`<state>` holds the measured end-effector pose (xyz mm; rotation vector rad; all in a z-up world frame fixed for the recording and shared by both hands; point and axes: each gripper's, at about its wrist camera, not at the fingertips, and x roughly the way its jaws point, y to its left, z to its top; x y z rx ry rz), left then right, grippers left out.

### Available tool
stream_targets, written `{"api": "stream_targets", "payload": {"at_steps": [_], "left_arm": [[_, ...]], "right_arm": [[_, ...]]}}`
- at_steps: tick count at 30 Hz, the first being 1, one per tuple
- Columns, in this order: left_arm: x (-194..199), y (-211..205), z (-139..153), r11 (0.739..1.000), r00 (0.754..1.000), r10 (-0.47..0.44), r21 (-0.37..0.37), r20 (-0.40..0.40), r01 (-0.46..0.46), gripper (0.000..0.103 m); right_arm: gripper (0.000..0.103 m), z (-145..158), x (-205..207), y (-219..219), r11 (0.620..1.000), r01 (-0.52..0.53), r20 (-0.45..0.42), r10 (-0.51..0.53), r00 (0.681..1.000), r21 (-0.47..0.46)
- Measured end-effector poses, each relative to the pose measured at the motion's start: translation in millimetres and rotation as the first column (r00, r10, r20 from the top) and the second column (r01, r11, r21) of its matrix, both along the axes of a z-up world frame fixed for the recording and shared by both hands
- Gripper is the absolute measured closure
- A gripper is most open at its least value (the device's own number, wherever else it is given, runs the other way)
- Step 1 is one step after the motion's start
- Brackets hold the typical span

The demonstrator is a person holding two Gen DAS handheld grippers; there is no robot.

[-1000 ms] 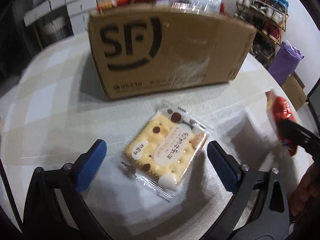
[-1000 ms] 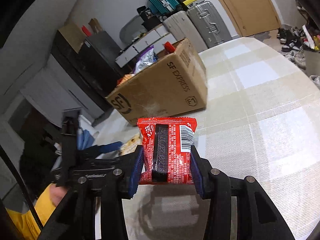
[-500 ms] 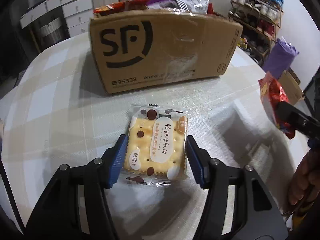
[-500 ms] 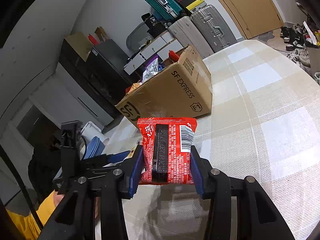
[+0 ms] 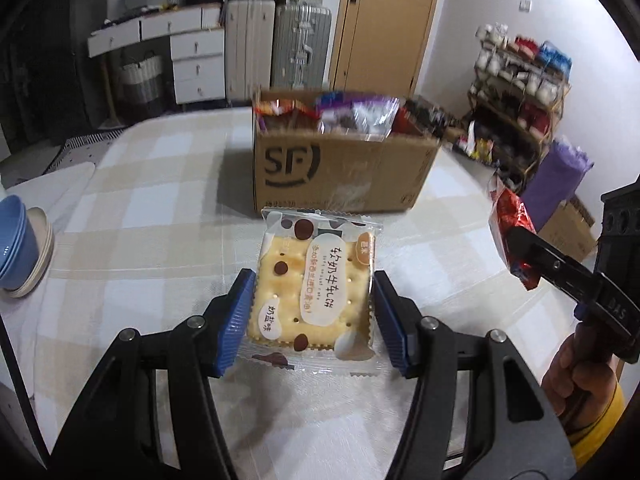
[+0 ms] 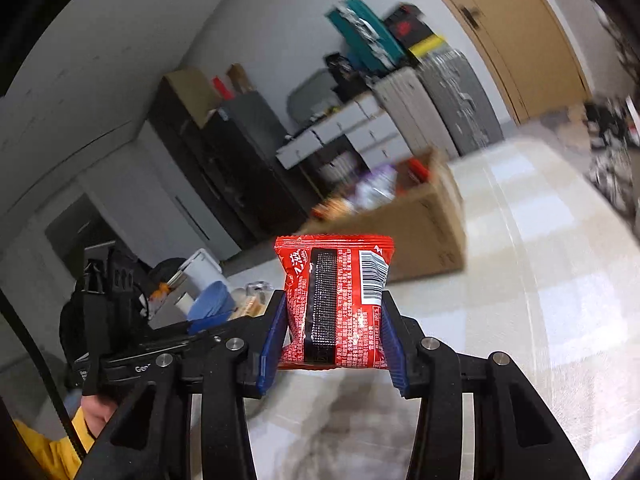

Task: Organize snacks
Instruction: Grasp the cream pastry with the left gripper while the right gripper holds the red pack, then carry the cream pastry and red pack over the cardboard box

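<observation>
Taking the cardboard box (image 5: 340, 172) as the landmark and reading from the left: a stack of bowls (image 5: 20, 244) sits far left of it at the desk (image 5: 132, 208) edge.

Next comes the left gripper (image 5: 314, 312), directly in front of the box's printed face. Its jaws are pressed against the two side edges of a cracker pack (image 5: 316, 284) and pinch it; the pack lies flat between the pads, its far end pointing straight at the box. It looks lifted clear of the desk, though that is hard to confirm.

To the right of the box's front corner, the right gripper (image 6: 334, 328) pinches a red packet (image 6: 336, 300) by its side edges, the packet standing upright with its barcode facing the camera. From here the box lies ahead and a little right, blurred, with other snack bags poking from its open top.

Judging by this, both snacks are bound for the box. The left gripper seems nearer and squarer to the opening: its move is up and forward over the near wall.
</observation>
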<state>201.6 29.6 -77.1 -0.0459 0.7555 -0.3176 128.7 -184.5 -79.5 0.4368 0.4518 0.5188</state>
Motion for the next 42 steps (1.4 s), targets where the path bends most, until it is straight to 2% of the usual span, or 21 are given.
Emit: {"api": "stream_targets", "payload": {"at_steps": [3,6,9,14,20,28,31,33,42], "left_arm": [[-23.1,11.1,22.8,0.996,1.000,-0.013,-0.089,0.012,0.014,0.047],[-48.4,17.0,46.9,0.994,0.997,-0.008,-0.107,0.074,0.016,0.047],[-68.9,25.2,62.4,0.990,0.994,-0.012,-0.139,0.105,0.027,0.047],[-102.2,41.0,74.9,0.984,0.992,-0.015,-0.175,0.123,0.036,0.047],[-124.5,48.0,69.7,0.981,0.994,-0.011,-0.189,0.110,0.032,0.047],[-108.4,49.8,49.8,0.980,0.998,0.004,-0.199,0.066,0.009,0.047],[-97.9,46.2,46.9,0.982,0.997,0.000,-0.187,0.071,0.014,0.047],[-87.1,42.6,48.6,0.984,0.997,-0.001,-0.178,0.081,0.015,0.047],[-28.2,28.3,92.4,0.993,0.986,-0.009,-0.118,0.166,0.029,0.047]], "right_arm": [[0.058,28.6,-20.8,15.5,0.999,-0.007,0.062,0.010,0.998,-0.046],[0.059,51.7,-43.9,30.1,0.996,-0.015,0.125,0.026,0.992,-0.090],[0.059,62.6,-59.2,40.0,0.993,-0.021,0.150,0.038,0.988,-0.117],[0.059,60.3,-71.1,58.4,0.984,-0.045,0.146,0.071,0.987,-0.171],[0.058,48.4,-66.9,68.6,0.982,-0.065,0.114,0.086,0.990,-0.178],[0.058,38.7,-55.8,58.4,0.990,-0.050,0.063,0.058,0.996,-0.134],[0.058,35.9,-42.3,49.9,0.993,-0.033,0.027,0.036,0.999,-0.110],[0.058,41.8,-33.7,45.5,0.993,-0.018,0.034,0.022,0.999,-0.120],[0.059,94.9,21.4,17.8,0.988,0.013,0.091,0.001,0.996,-0.156]]}}
